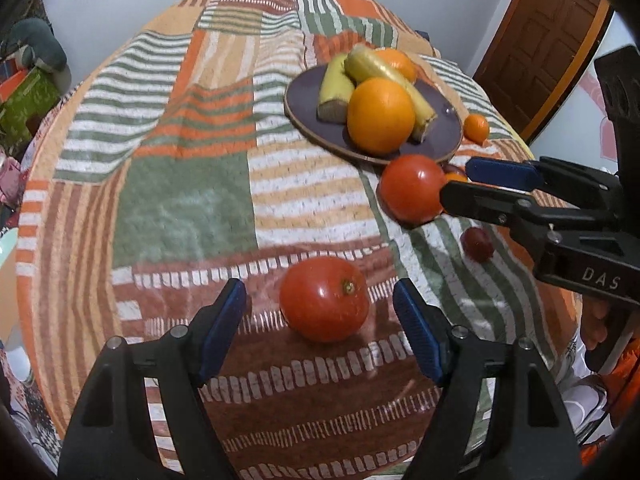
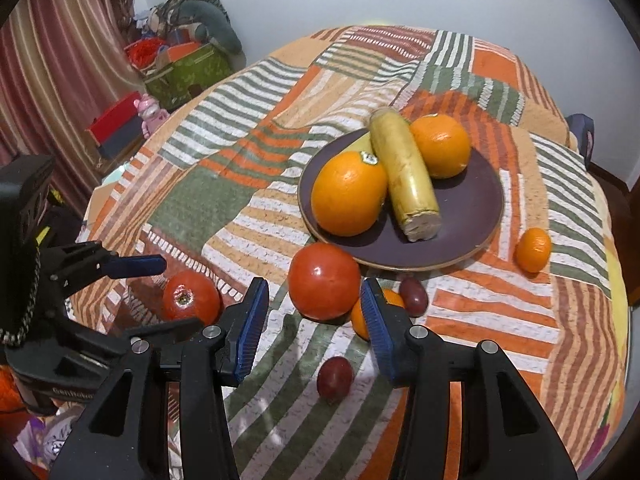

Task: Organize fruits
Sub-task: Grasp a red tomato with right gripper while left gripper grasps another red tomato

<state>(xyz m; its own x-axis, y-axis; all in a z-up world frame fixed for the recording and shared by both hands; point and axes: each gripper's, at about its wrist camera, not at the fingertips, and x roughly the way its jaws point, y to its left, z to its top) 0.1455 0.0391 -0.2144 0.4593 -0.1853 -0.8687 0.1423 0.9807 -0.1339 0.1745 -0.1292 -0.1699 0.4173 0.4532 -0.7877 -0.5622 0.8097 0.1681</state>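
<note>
A red tomato [image 1: 324, 298] lies on the striped cloth between the blue pads of my left gripper [image 1: 320, 320], which is open and not touching it. My right gripper [image 2: 316, 320] is open too, its tips either side of a second tomato [image 2: 324, 280] just ahead, without contact. A small mandarin [image 2: 358, 314] is half hidden behind its right finger, and one dark grape [image 2: 335, 378] lies under it. Behind them, the purple plate [image 2: 468, 208] holds two oranges [image 2: 348, 194] and two banana pieces [image 2: 404, 176].
Another grape [image 2: 414, 296] and a second small mandarin [image 2: 532, 249] lie on the cloth near the plate's front rim. The two grippers work close side by side. Boxes and toys [image 2: 180, 68] are piled on the floor past the table's left edge; a wooden door [image 1: 536, 52] stands far right.
</note>
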